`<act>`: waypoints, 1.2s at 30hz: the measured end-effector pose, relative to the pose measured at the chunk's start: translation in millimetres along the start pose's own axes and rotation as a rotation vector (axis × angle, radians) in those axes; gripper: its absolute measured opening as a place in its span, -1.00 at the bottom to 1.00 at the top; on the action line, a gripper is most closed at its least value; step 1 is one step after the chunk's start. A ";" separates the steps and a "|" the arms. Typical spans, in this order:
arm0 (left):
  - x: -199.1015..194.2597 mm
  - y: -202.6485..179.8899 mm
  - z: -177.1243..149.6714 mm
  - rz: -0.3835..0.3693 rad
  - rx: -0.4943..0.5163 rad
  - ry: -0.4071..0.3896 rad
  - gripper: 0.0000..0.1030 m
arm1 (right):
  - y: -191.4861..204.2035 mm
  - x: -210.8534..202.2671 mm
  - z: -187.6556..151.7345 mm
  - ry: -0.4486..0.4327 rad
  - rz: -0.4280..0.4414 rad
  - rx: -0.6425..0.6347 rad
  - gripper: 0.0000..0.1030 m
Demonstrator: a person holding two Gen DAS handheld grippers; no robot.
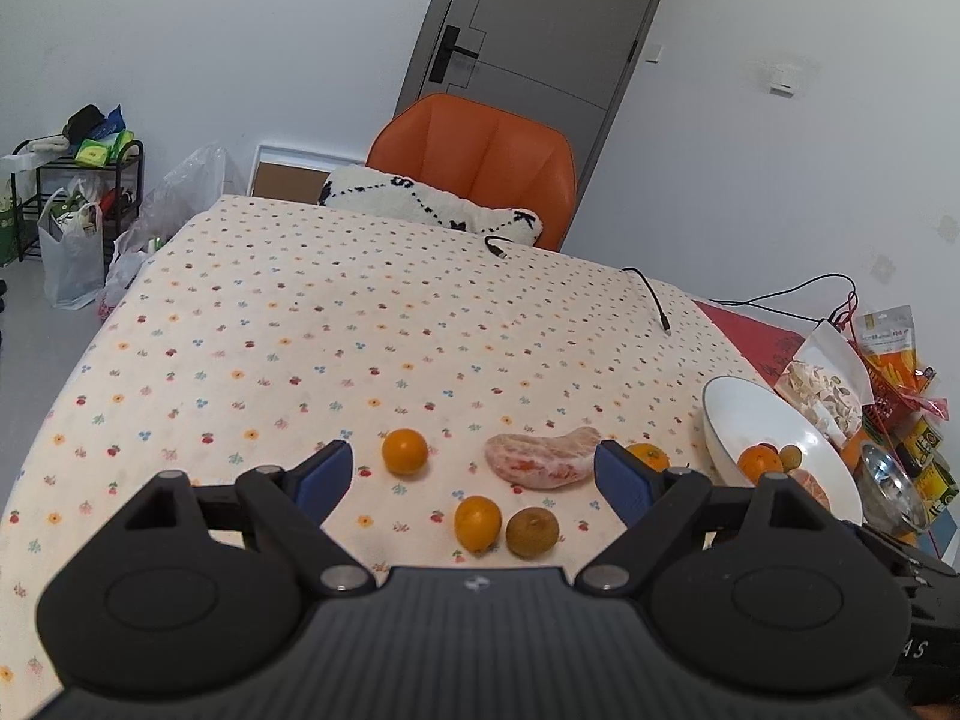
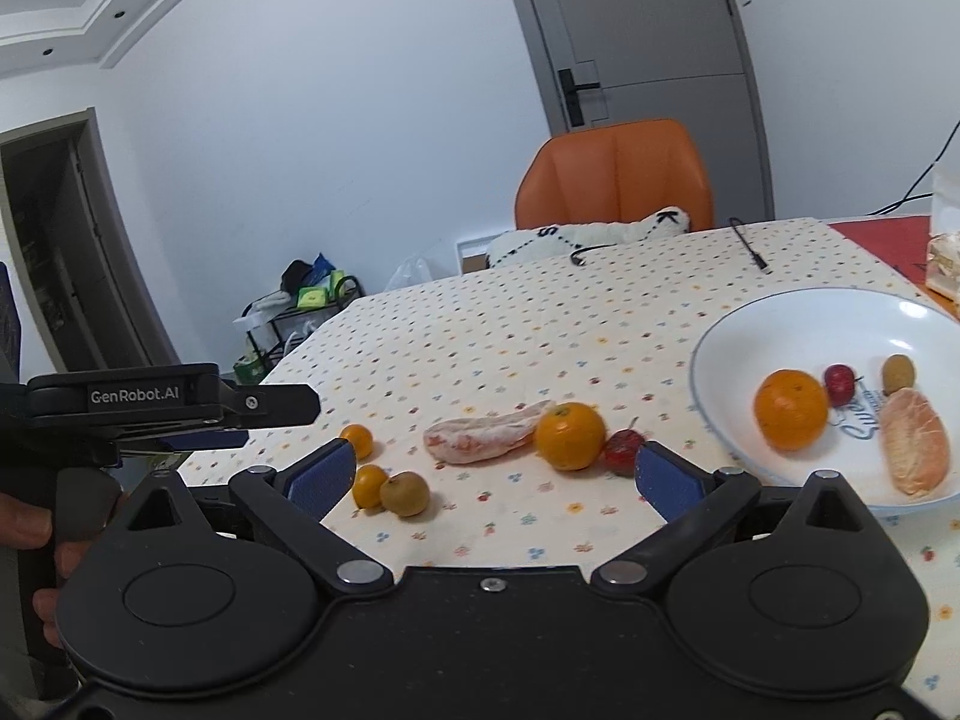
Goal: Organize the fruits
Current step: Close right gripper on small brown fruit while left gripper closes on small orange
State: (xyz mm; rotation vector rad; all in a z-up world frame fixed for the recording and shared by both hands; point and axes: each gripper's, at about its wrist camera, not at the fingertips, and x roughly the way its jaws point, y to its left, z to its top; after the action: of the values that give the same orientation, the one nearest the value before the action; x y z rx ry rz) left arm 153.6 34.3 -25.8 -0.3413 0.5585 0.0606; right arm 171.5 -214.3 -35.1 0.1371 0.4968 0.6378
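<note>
Still loose: pomelo segment (image 1: 543,461) at 12 o'clock of the left gripper (image 1: 474,474), spread, empty; right gripper (image 2: 492,474) spread too; plate (image 2: 720,336) at its 2 o'clock collects fruit

Each gripper is black plastic. The left gripper (image 1: 471,471) has 2 jaws with blue ribbed pads, round silver pins at the joints, and a ridged grey top. The right gripper (image 2: 492,474) looks the same, with 1 small screw. White letters on the left one's side say "GenRobot.AI".
</note>
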 end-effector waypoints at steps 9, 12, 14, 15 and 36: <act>9.8 21.0 -10.5 -0.036 -0.089 0.061 0.54 | 13.8 17.1 -5.7 0.053 0.040 -0.019 0.56; 14.2 24.4 -13.3 -0.045 -0.102 0.081 0.42 | 16.6 21.3 -7.3 0.066 0.052 -0.023 0.45; 18.0 25.9 -15.1 -0.055 -0.104 0.092 0.36 | 18.0 25.0 -7.7 0.077 0.062 -0.024 0.37; 19.9 26.0 -16.2 -0.058 -0.103 0.097 0.31 | 19.0 26.8 -8.0 0.082 0.068 -0.027 0.30; 50.5 21.6 -19.4 -0.107 -0.107 0.129 -0.39 | 32.1 60.5 -11.6 0.161 0.101 -0.092 -0.23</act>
State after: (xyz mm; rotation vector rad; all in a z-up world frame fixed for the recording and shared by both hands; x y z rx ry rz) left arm 183.3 46.4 -74.4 -0.4816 0.6653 -0.0352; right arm 190.5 -152.6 -60.8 0.0239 0.6178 0.7736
